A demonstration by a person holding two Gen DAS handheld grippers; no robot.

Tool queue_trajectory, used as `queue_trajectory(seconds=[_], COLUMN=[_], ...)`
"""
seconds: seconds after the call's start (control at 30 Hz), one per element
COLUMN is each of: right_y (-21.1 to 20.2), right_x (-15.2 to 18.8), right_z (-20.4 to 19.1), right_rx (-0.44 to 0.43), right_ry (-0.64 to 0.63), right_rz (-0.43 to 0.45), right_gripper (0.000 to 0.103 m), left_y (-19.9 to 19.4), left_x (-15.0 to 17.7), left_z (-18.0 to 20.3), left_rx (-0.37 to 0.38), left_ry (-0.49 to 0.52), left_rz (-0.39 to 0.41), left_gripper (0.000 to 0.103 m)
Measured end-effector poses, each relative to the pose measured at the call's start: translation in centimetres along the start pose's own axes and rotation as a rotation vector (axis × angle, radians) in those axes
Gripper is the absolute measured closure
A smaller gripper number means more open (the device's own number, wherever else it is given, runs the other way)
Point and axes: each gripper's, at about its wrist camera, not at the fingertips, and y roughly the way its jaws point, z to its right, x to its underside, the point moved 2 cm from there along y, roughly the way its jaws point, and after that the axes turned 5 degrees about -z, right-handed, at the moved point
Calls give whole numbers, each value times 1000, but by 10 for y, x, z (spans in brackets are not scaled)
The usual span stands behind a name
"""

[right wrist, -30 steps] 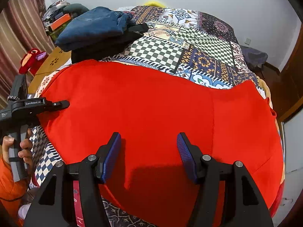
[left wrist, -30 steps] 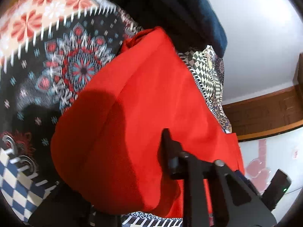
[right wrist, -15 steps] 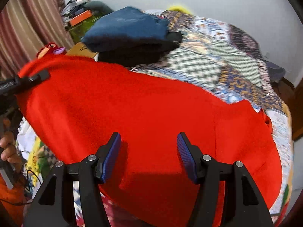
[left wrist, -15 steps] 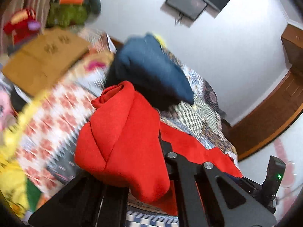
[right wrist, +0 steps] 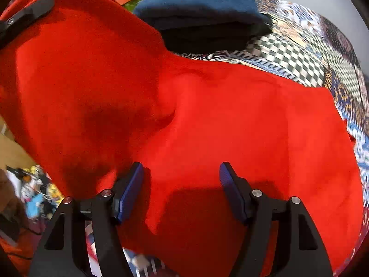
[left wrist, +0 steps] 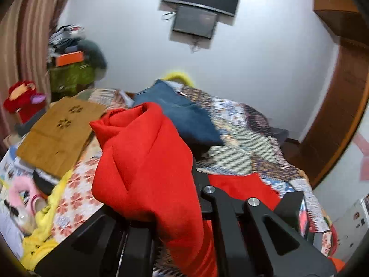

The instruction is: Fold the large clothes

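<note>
One red garment (right wrist: pixel 230 115) takes up most of what we see: its far half lies spread flat on the patterned bedspread (right wrist: pixel 299 53), while its left edge is lifted off the bed in a bunched fold. Our left gripper (left wrist: pixel 175 184) has its jaws together, clamped on that raised fold, and the cloth drapes down over the black fingers so that we cannot see the pads themselves. From the right wrist view the same gripper shows as a dark arm at the upper left, pinching the red fabric high. Our right gripper (right wrist: pixel 181 184) hangs over the near part of the garment with its blue pads (right wrist: pixel 131 189) apart; its jaws have just been opening, and nothing is pinched between them, only the flat red cloth lying beneath. Behind the garment sit a folded blue garment (right wrist: pixel 196 2) on a dark one. Off the bed's left side lies a brown board (left wrist: pixel 57 133), and two dark screens (left wrist: pixel 198 7) hang on the white wall.
</note>
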Motion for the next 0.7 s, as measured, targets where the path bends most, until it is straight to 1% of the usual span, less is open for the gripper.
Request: queue_trajectory(seconds=[0.07,0.1,0.2,0.23,0.3,0.37,0.47,0.53,0.57,0.6,0.63,0.67,0.7], right_y=[-21,-31,-73,-86,-114,-138,-165,-173,-176,-178,-179,-179,-178], right_x=[4,7,22,29,46,66,92,106,113,117,118,119,119], right_z=[17,25,67,81,114,145,181,193,199,201,203,203,201], right_rx=[-13,-1,95,128,193,234,282,293,298,302,302,300,299], right_ry=[44,60,142,174,257,348,468,510,527,534,537,531,523], right_rz=[47,72,159,187,240,285,332,339,341,344,344,339,334], right_gripper=[38,38,38,38,38,38,38,38,38,38,38,38,38], left_y=[5,9,23,29,38,52,81,108,116,129,133,131,126], left_x=[-7,-10,-19,-20,-16,-3,37,79,94,118,131,135,137], left_z=[22,33,74,94,122,155,200,220,223,226,226,223,223], left_rx=[48,71,137,169,208,256,322,341,341,337,319,311,301], left_ry=[22,37,93,121,166,224,311,381,400,427,446,455,471], left_rz=[-6,-12,-34,-44,-62,-108,-259,-418,-477,-573,-599,-588,-559], left_gripper=[99,99,99,99,99,99,99,99,99,96,94,93,85])
